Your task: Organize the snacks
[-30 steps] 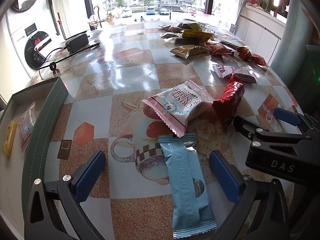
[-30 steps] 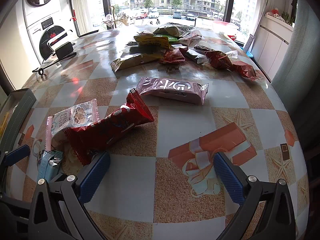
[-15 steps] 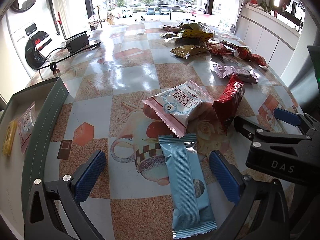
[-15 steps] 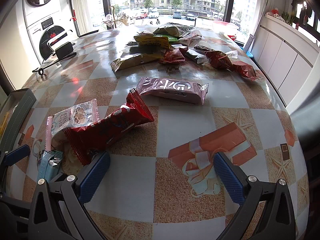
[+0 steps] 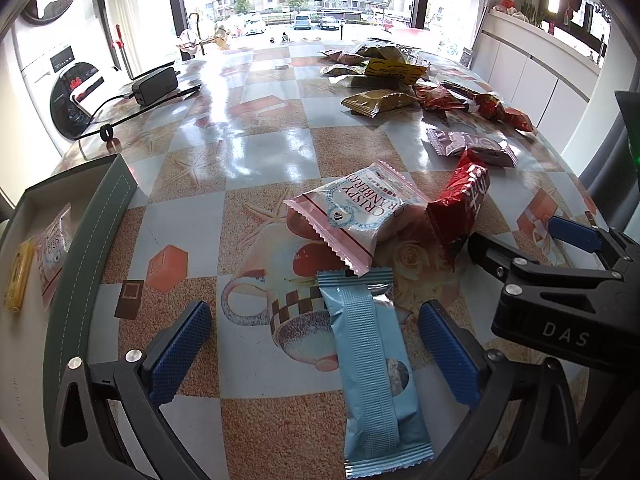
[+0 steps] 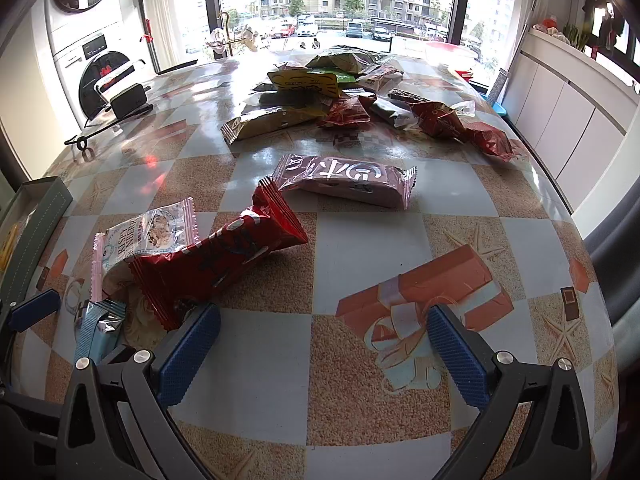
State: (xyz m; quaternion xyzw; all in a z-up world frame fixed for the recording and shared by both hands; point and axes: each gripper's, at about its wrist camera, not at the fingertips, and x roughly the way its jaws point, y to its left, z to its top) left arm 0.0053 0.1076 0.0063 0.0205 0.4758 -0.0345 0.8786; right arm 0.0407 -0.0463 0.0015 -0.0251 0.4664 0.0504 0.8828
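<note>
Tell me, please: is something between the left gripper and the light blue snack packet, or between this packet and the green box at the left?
Nothing visible blocks either. The left gripper is open, and the light blue packet already lies between its fingers. Only its far end touches the pink cranberry packet. Bare tablecloth leads to the green box.

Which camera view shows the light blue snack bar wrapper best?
The left wrist view: the light blue foil snack bar wrapper lies whole between the open left tool. The right wrist view shows only its crimped end.
</note>
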